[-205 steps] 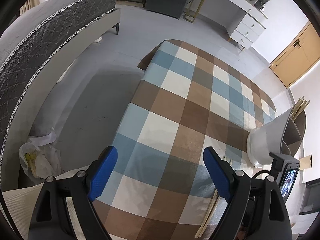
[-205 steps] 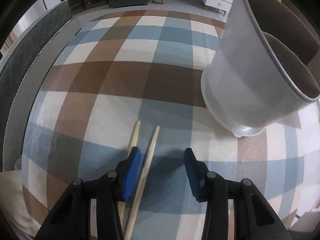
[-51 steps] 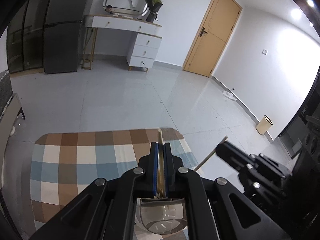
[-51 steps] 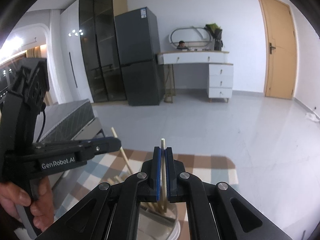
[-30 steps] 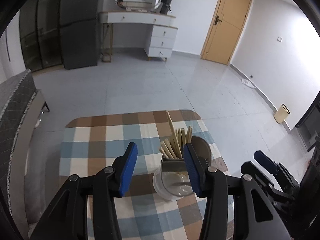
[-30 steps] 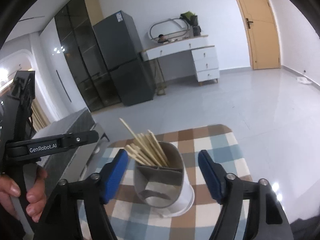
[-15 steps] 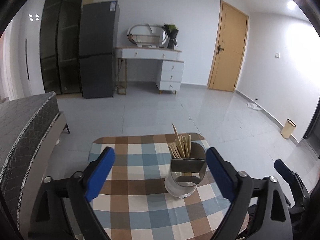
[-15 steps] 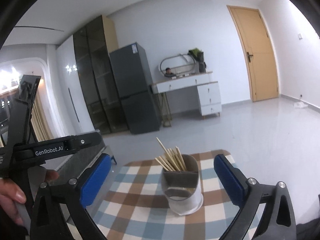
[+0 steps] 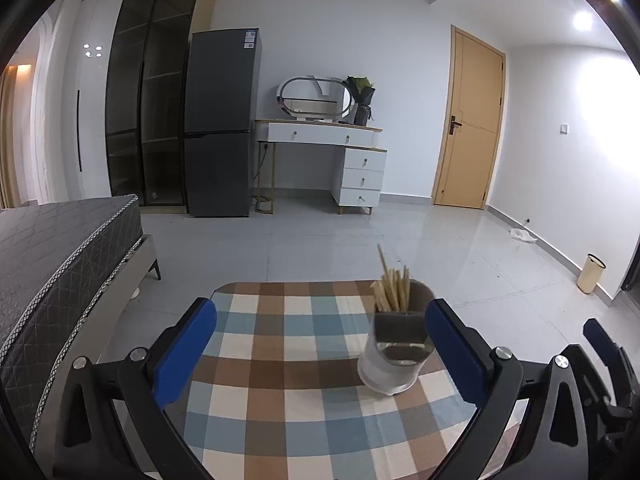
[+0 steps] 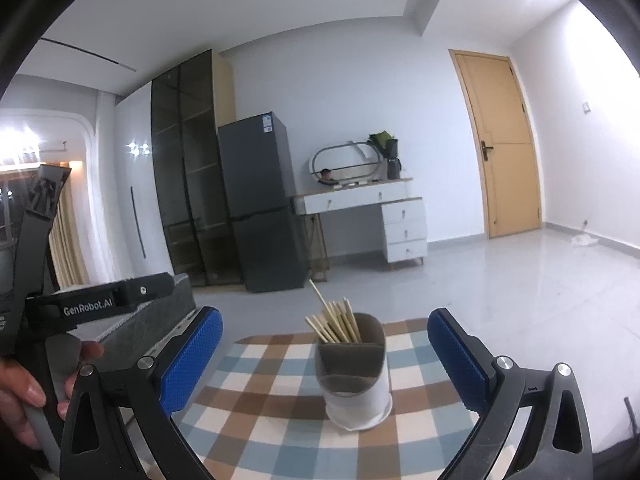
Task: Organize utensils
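A: Where do we see the pale wooden chopsticks (image 9: 393,289)?

B: Bunched in the rear compartment of the grey and white oval plastic utensil holder (image 9: 396,354). Beyond our left gripper (image 9: 320,350) they stand ahead of the tips, close to the right-hand jaw; beyond our right gripper (image 10: 325,360) they sit almost midway between the two jaws.

A: Which way do the sticks run?

B: Long axes roughly upright, tips up and fanned slightly; one thin stick leans away to the left and rises above the rest.

A: And the jaws?

B: Both pairs stand wide apart with nothing between them. The left pair has just been opening further. The pads are blue, with a dimpled texture on the right pair.

A: What carries the holder?

B: The desk, under a smooth checked cloth of brown, blue and cream squares (image 10: 280,392). The holder's front compartment looks empty.
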